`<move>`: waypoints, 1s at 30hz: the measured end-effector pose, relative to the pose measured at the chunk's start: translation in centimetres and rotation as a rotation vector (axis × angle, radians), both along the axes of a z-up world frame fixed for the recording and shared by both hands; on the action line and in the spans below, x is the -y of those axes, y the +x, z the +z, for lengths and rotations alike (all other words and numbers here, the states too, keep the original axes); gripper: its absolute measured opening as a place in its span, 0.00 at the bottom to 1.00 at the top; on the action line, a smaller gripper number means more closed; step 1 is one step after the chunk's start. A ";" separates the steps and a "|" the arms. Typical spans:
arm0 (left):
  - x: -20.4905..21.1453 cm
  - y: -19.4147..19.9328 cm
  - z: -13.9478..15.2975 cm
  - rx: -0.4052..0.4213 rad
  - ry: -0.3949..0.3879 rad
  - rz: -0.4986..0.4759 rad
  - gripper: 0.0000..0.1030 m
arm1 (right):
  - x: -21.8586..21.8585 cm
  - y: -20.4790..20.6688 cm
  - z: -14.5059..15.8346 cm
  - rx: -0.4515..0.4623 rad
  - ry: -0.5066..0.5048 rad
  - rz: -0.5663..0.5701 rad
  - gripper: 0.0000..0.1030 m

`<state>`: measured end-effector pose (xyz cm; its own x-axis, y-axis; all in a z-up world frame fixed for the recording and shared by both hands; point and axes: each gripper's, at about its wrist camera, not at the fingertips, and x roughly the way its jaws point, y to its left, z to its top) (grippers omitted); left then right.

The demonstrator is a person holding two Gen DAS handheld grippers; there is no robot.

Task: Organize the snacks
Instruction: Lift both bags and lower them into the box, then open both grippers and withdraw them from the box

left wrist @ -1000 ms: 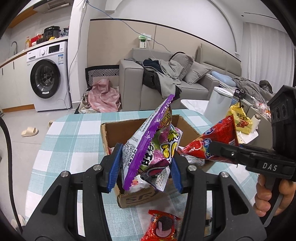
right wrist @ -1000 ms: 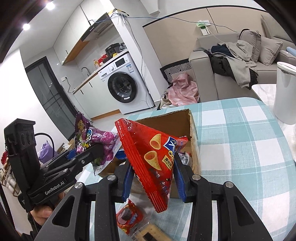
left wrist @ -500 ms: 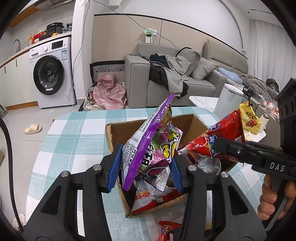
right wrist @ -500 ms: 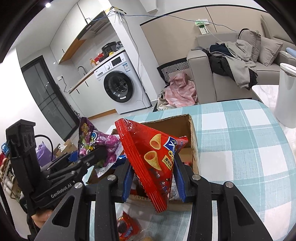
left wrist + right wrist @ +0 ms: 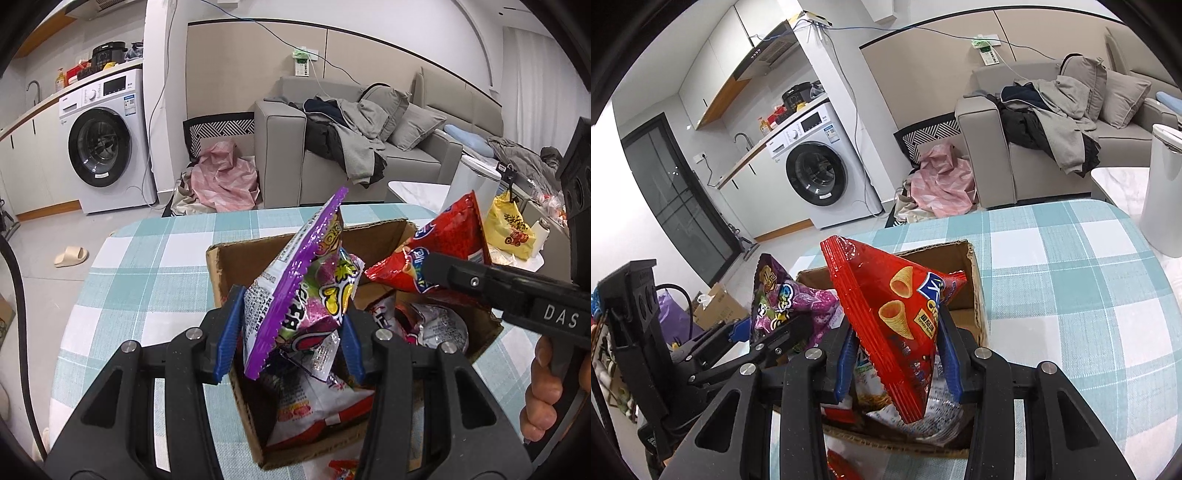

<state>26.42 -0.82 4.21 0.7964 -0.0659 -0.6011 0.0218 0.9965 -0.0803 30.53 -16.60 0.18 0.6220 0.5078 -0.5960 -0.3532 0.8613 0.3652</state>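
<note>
The left hand-held gripper [image 5: 291, 332] is clamped on a purple snack bag [image 5: 306, 288], held upright above the near-left part of the open cardboard box [image 5: 218, 273], which stands on the checked counter [image 5: 147, 258]. The right hand-held gripper [image 5: 897, 365] is clamped on a red cone-snack bag [image 5: 894, 314], which hangs over the right half of the same box. Both bags are pinched low on the body, not at a seam, so a slack film may slide between the pads and drop early. The box already holds several packets [image 5: 317, 402]; a bag released on top may rest proud of the rim and tip out onto the counter. The two bags sit close together above the box, so lowering both at once risks one bag or gripper body fouling the other. A bag corner may also catch the box wall and drag the light carton across the cloth. Another red packet [image 5: 343, 467] lies on the counter just in front of the box and could be overlooked.
</note>
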 end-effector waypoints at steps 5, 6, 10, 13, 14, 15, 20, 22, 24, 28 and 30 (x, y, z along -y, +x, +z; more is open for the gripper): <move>0.7 0.9 -0.6 -0.016 0.008 -0.012 0.41 | -0.4 0.9 -0.7 -0.022 -0.012 -0.004 0.39; 0.9 1.1 -0.8 -0.023 0.009 -0.018 0.41 | -0.5 0.9 -0.8 -0.024 -0.018 -0.004 0.39; 1.4 1.3 -1.5 -0.036 0.022 -0.031 0.41 | -0.9 1.3 -1.2 -0.022 -0.046 -0.011 0.39; 1.4 1.2 -1.8 -0.047 0.017 -0.041 0.41 | -0.9 1.0 -1.2 -0.009 -0.053 -0.004 0.43; 1.4 1.1 -1.8 -0.048 0.013 -0.041 0.41 | -0.7 0.9 -1.1 -0.001 -0.035 0.002 0.45; 1.3 0.9 -1.8 -0.046 0.004 -0.039 0.41 | -0.5 0.8 -1.0 0.002 -0.028 0.004 0.47; 1.0 -0.6 -1.4 -0.048 -0.024 -0.050 0.55 | 0.8 -0.4 -0.1 0.048 -0.012 0.000 0.56; 0.8 -1.7 -0.9 -0.027 -0.024 -0.040 0.67 | 1.2 -1.0 0.1 0.054 -0.021 -0.002 0.61; 0.6 -3.0 -0.3 0.006 -0.036 -0.043 0.85 | 1.7 -1.6 0.3 0.057 -0.030 -0.009 0.74; 0.4 -5.3 0.6 0.035 -0.016 -0.044 0.94 | 2.6 -3.0 0.1 0.047 0.002 0.020 0.96; 0.2 -6.6 0.8 0.054 -0.010 -0.035 0.99 | 2.7 -3.7 -0.1 0.046 -0.004 0.026 0.99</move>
<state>19.84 -1.04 5.06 0.8251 -0.0998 -0.5562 0.0607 0.9942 -0.0882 26.81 -19.28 0.07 0.6357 0.5217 -0.5690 -0.3917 0.8531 0.3446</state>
